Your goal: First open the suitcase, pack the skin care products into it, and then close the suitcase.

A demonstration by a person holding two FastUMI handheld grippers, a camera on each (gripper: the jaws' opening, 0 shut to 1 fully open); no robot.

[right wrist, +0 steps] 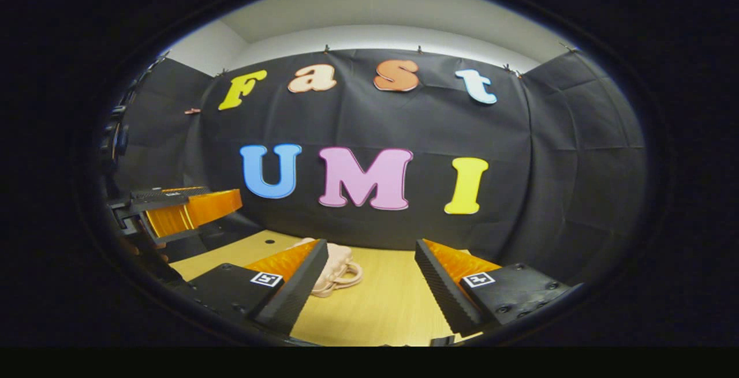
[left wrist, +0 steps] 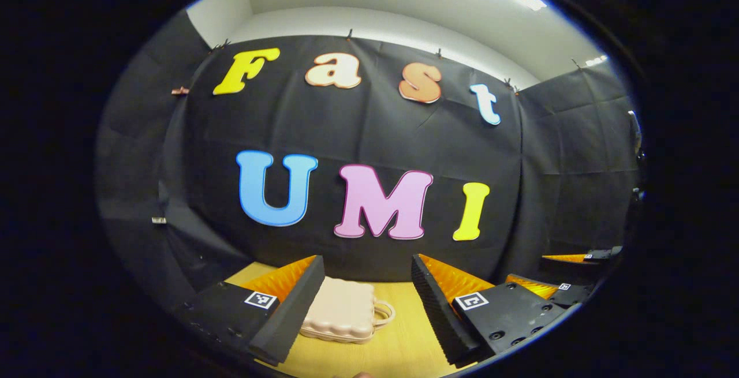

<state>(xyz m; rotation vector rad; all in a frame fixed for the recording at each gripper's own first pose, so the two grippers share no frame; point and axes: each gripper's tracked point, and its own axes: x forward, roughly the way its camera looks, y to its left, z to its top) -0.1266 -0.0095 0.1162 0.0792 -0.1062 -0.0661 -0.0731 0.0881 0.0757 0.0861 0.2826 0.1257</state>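
Ahead of the left gripper [left wrist: 368,285], fingers spread and empty, the closed suitcase [left wrist: 340,310] lies flat on the bench [left wrist: 398,343], seemingly nearer it than the equally spread right gripper [right wrist: 371,274].

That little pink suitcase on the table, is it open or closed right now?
Closed. The suitcase lies flat on the table, its two shell halves together, handle sticking out sideways. Neither open claw touches it.

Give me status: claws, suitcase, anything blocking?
Left claw open, empty, above the table. Right claw open, empty. Suitcase closed, flat on the table, handle toward the right claw. Nothing between claws and suitcase.
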